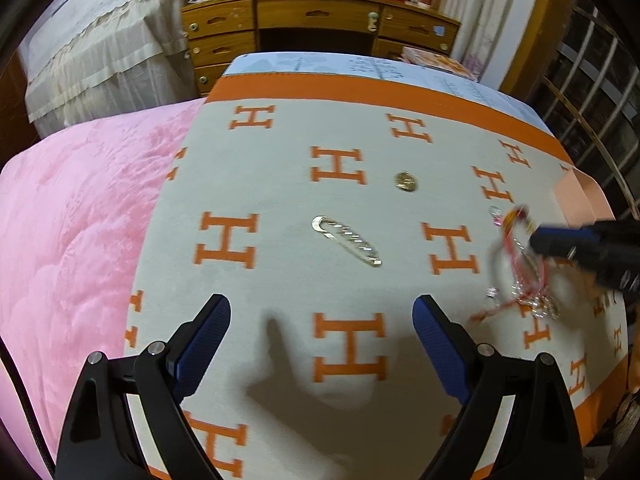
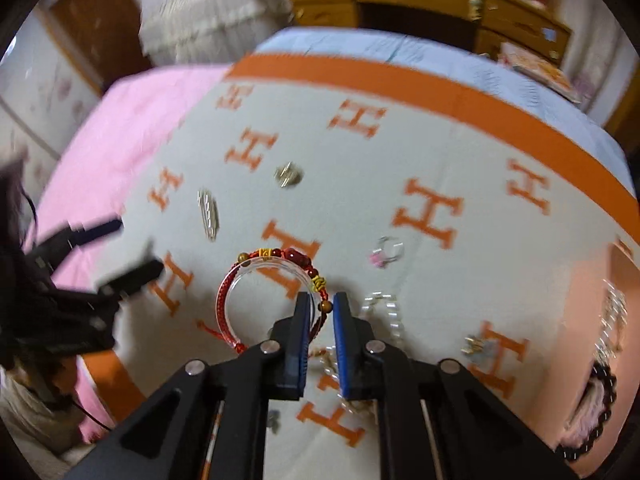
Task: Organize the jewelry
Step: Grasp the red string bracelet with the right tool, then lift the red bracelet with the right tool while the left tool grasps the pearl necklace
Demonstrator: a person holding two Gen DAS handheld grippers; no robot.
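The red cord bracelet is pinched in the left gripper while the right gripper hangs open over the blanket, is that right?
The sides are swapped. The red cord bracelet is pinched in the right gripper, as the right wrist view shows, and the left gripper hangs open over the blanket, as the left wrist view shows.

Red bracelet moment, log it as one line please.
right gripper: shut on red cord bracelet | left gripper: open, holding nothing | silver chain: on blanket
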